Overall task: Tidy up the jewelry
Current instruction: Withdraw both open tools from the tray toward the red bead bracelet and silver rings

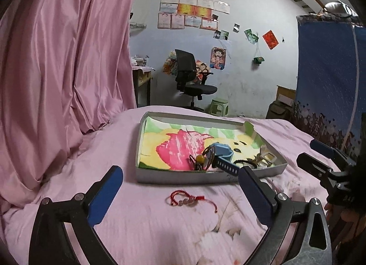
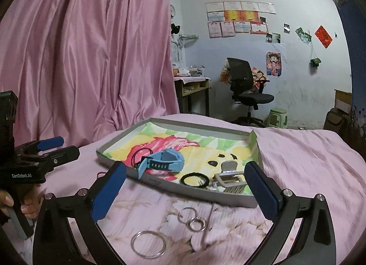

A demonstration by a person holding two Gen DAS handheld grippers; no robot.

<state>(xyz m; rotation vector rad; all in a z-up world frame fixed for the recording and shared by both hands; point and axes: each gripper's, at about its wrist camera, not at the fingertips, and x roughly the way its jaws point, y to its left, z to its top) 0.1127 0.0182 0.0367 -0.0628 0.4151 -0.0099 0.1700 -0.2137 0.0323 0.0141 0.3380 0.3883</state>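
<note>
Jewelry was partly sorted: a watch point(image 2: 163, 162), hair tie point(image 2: 194, 180) and clips point(image 2: 231, 179) lay in the tray point(image 2: 231, 200); a red bracelet point(image 1: 186, 200) and silver rings point(image 2: 148, 243) remained before the tray on the bed point(image 2: 308, 162). Both grippers' point(image 1: 180, 194) point(image 2: 186, 193) jaws stood apart, empty.

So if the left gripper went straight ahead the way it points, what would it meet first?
Probably the red string bracelet on the bedspread, lying between the open left gripper and the tray's near wall; depth is uncertain.

Both grippers, left point(image 1: 180, 188) and right point(image 2: 185, 184), are wearing blue pads on black frames, silver screws showing behind the jaws; white "GenRobot.AI" lettering is marking the left one.
</note>
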